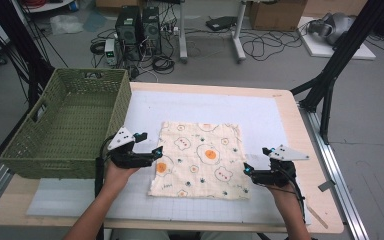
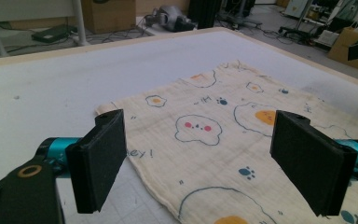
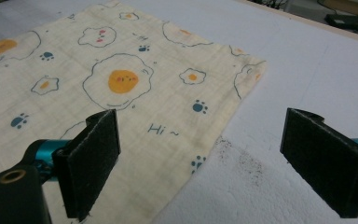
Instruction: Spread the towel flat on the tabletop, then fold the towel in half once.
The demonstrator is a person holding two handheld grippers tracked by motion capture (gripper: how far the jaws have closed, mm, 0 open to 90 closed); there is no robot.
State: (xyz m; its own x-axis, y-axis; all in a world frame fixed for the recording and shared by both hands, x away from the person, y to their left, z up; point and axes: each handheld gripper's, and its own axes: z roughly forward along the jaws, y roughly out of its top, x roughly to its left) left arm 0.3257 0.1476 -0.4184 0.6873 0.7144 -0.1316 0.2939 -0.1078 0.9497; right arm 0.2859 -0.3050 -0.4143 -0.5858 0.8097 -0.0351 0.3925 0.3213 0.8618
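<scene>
Green wicker basket (image 1: pixel 67 125) sits left of cloth (image 1: pixel 200 157).

The cloth (image 3: pixel 121 93) bears "Hi ~" beside a paw print and, elsewhere, letters ending "ey !".

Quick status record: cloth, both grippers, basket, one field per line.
cloth: cream cloth with fried-egg print, spread flat on the white mat
left gripper: left gripper open at the cloth's left edge, nothing held
right gripper: right gripper open at the cloth's right edge, nothing held
basket: green woven basket at the table's left, nothing visible inside
contact: whether the jaws touch the cloth cannot be told
</scene>
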